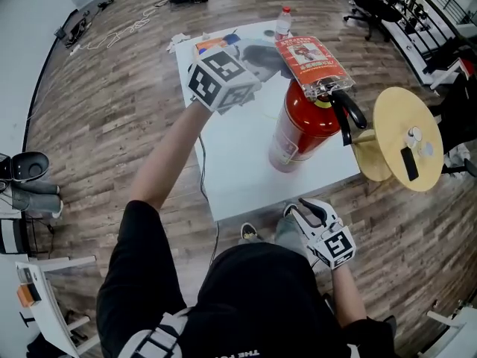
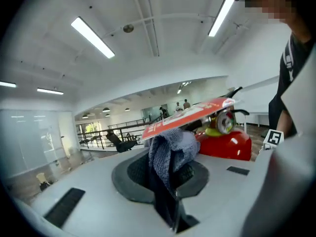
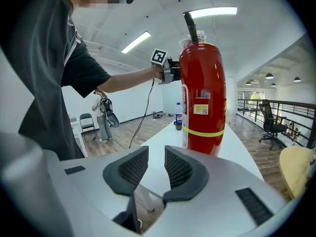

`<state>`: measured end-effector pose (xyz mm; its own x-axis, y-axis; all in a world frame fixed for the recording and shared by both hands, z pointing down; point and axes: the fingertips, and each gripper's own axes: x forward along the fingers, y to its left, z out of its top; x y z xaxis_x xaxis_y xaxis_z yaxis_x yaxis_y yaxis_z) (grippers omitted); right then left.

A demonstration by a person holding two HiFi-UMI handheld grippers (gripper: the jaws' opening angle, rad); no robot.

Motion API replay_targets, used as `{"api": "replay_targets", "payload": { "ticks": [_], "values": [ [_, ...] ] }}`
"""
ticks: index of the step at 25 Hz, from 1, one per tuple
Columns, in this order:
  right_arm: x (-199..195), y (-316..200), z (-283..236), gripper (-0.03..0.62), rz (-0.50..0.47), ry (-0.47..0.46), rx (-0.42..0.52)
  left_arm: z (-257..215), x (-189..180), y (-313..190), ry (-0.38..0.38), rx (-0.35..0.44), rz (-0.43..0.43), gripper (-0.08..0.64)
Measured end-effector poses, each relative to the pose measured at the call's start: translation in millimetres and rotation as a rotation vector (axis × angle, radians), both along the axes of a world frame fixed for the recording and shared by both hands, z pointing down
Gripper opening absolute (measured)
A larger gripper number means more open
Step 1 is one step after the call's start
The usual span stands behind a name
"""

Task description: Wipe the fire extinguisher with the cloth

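Observation:
A red fire extinguisher (image 1: 305, 121) stands upright on the white table (image 1: 238, 162), with a red card tag (image 1: 309, 57) lying over its black handle. My left gripper (image 1: 250, 66) is raised beside the extinguisher's top, shut on a bunched grey cloth (image 1: 262, 54). In the left gripper view the cloth (image 2: 170, 152) fills the gap of that gripper (image 2: 168, 168), and the tag (image 2: 190, 115) and red dome (image 2: 228, 143) lie just beyond. My right gripper (image 1: 299, 209) waits low at the table's near edge, open and empty. From the right gripper (image 3: 155, 168) the extinguisher (image 3: 202, 98) rises close ahead.
A plastic bottle (image 1: 283, 22) and an orange box (image 1: 209, 48) sit at the table's far end. A round yellow side table (image 1: 406, 136) with small items stands to the right. Office chairs (image 1: 369, 2) are at the back right; cables (image 1: 119, 32) lie on the wooden floor.

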<state>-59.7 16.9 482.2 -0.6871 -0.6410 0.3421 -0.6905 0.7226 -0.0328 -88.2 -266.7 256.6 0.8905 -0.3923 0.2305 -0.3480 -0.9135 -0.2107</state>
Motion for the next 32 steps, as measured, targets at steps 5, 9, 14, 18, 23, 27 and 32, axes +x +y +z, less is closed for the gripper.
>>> {"api": "replay_targets", "payload": {
  "ticks": [5,9,14,18,23,27,32],
  "values": [
    [-8,0,1,0.109,-0.021,0.005,-0.012,-49,17,40,-0.01,0.043,0.057,0.063],
    [-19,4,3,0.109,-0.036,0.008,-0.004,-60,26,59,-0.09,0.109,0.033,0.061],
    [-20,12,8,0.107,-0.023,-0.017,-0.012,6,-10,66,-0.236,0.101,-0.111,0.061],
    [-16,9,6,0.106,-0.007,-0.051,-0.016,53,-19,88,-0.19,0.008,-0.174,0.061],
    [-24,9,4,0.103,-0.021,-0.07,-0.023,105,-21,121,-0.237,-0.068,-0.185,0.061],
    [-25,12,0,0.101,-0.034,-0.08,-0.017,128,-14,150,-0.259,-0.134,-0.11,0.061],
    [-27,0,-30,0.101,-0.034,-0.131,0.038,107,-6,158,-0.182,-0.169,-0.089,0.061]
  ]
}}
